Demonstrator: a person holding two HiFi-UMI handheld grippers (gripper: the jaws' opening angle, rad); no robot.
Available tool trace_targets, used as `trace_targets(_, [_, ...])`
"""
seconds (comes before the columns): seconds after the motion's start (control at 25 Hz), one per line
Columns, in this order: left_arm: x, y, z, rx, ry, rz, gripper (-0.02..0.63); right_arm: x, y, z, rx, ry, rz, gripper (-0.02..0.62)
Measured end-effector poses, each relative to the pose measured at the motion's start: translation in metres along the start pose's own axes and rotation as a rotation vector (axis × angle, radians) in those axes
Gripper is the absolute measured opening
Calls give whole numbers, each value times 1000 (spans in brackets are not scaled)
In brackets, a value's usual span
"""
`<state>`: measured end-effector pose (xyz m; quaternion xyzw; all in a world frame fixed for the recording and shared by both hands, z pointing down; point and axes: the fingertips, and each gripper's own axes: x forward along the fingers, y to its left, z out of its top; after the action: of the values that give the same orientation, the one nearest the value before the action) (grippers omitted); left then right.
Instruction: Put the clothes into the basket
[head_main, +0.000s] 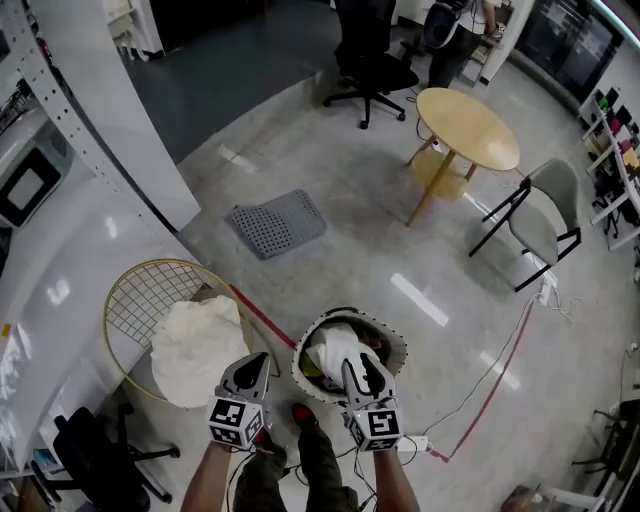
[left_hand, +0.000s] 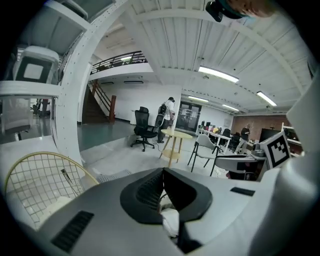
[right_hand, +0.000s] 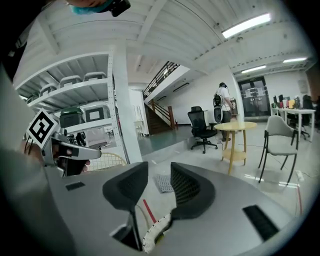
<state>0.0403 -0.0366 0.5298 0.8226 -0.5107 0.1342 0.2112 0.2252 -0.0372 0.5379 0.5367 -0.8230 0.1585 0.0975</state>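
Both grippers are low in the head view, above two baskets on the floor. My left gripper (head_main: 255, 362) (left_hand: 163, 171) is shut, its pads meeting with nothing seen between them; it hangs over the right edge of a cream cloth (head_main: 195, 345) lying in a gold wire basket (head_main: 150, 290) (left_hand: 40, 175). My right gripper (head_main: 358, 365) (right_hand: 159, 172) is open and holds nothing; only floor shows through the gap. It hovers over a white perforated basket (head_main: 395, 345) (right_hand: 155, 230) that holds a white garment (head_main: 335, 350) and some darker pieces.
A grey mat (head_main: 277, 222) lies on the floor ahead, with a red tape line (head_main: 265, 318) running toward it. Farther off stand a round wooden table (head_main: 467, 127), a grey folding chair (head_main: 545, 215) and a black office chair (head_main: 372, 70). A white pillar (head_main: 110, 120) stands at left, and cables (head_main: 480, 390) trail at right.
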Motion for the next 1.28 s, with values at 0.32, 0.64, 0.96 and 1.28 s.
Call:
trace_targets(0.32, [-70, 13, 38, -1, -84, 88, 8, -9, 78, 53, -29, -67, 135, 84])
trace_targets(0.64, [-142, 59, 44, -65, -114, 229, 8, 8, 170, 73, -72, -29, 315, 40])
trace_targets(0.96, [-213, 110, 32, -145, -154, 423, 8, 26, 264, 72, -153, 3, 552, 38])
trace_targets(1.28, [-285, 152, -8, -253, -164, 588, 8, 31, 357, 46, -214, 68, 743, 38])
